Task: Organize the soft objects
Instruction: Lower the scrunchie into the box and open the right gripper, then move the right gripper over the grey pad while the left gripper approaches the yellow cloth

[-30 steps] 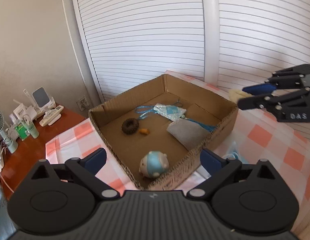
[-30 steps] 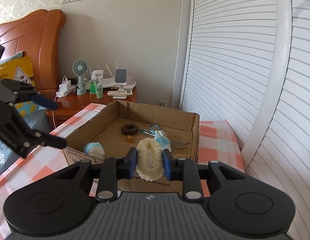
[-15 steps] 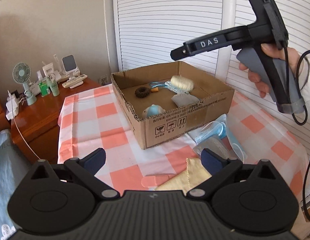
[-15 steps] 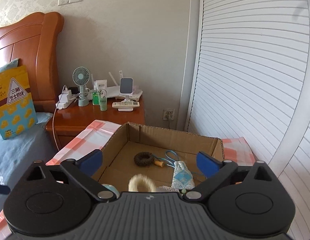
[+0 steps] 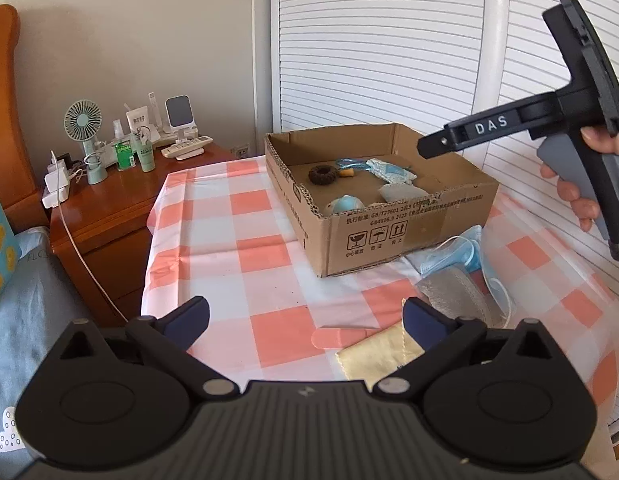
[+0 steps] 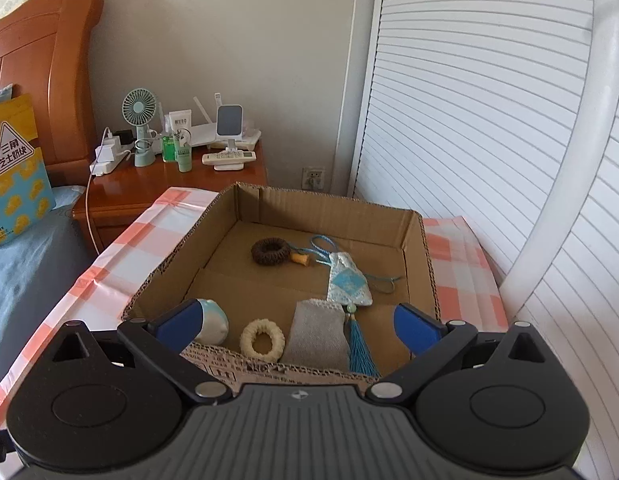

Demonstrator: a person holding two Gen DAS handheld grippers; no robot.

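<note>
Bright, soft daylight; sharp focus, strong fisheye bending and dark corners.

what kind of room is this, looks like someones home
Most likely a bedroom in a home. A wooden headboard rises over blue bedding, a nightstand holds a small desk fan and chargers, and white louvered doors suggest a closet. The cardboard box sits on a checked tablecloth.

The desk is covered by a cloth of orange and white checks. A shallow cardboard box sits on it toward the far side. On the near right of the cloth lie blue face masks, a grey cloth, a yellow cloth and a small pink strip.
</note>
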